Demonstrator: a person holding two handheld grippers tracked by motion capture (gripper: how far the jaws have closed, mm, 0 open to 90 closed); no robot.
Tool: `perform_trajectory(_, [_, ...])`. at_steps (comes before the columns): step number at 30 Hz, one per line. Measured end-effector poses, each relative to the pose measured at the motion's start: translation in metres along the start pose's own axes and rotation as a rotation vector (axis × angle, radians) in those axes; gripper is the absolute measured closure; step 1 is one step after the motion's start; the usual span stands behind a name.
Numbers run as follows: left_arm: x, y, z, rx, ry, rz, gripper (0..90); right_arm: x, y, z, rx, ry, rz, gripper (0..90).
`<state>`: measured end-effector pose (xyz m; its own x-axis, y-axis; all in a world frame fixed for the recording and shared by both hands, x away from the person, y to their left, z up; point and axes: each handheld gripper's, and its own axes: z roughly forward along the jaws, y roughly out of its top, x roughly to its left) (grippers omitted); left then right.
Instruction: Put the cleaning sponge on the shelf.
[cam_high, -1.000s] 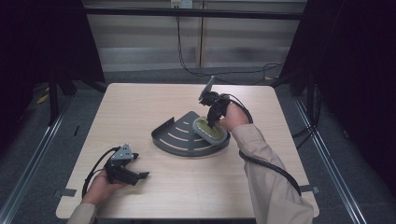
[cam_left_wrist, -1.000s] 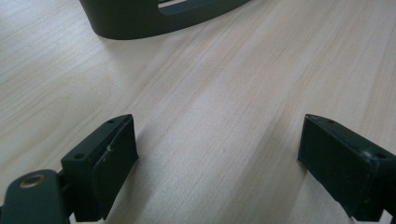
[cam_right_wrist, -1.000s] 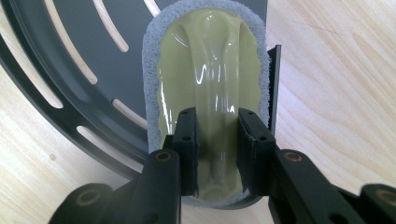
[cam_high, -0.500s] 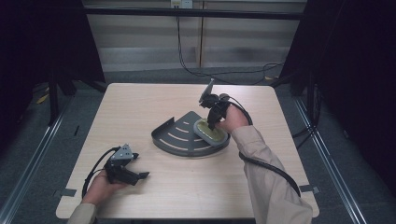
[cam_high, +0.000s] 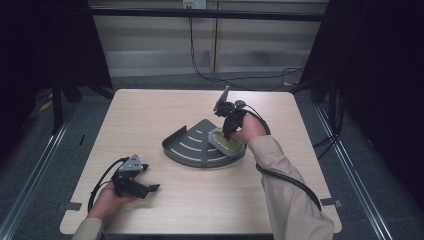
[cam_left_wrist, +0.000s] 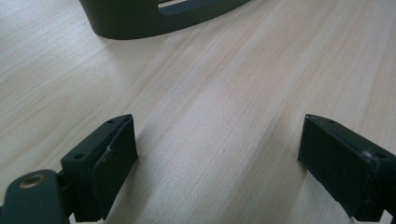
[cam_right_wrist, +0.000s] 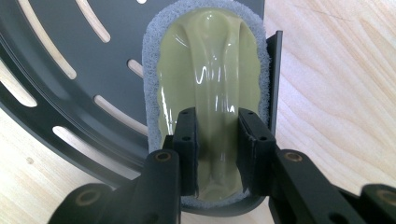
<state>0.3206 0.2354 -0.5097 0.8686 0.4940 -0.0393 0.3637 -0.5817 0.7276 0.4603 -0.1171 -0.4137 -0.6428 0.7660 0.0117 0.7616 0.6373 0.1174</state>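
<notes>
Open tabletop (cam_left_wrist: 219, 121) is seen between the left gripper's (cam_left_wrist: 217, 158) fingers; ahead, passage is blocked by the dark tray's (cam_left_wrist: 135, 21) wall.

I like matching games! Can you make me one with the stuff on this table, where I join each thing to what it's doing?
Things:
1. scrubber
2. slotted tray
3. left gripper
4. right gripper

States:
A. open over bare wood
B. dark grey, holding the scrubber
C. pinching a shiny ridge
D. yellow-green with a fuzzy grey edge

Pairs: 1-D, 2-B, 3-A, 4-C
</notes>
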Motion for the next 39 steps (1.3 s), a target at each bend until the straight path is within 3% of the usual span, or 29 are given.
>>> perform_trajectory(39, [0.000, 0.000, 0.000, 0.000, 0.003, 0.001, 10.9, -0.001, -0.001, 0.010, -0.002, 0.012, 0.010, 70.7])
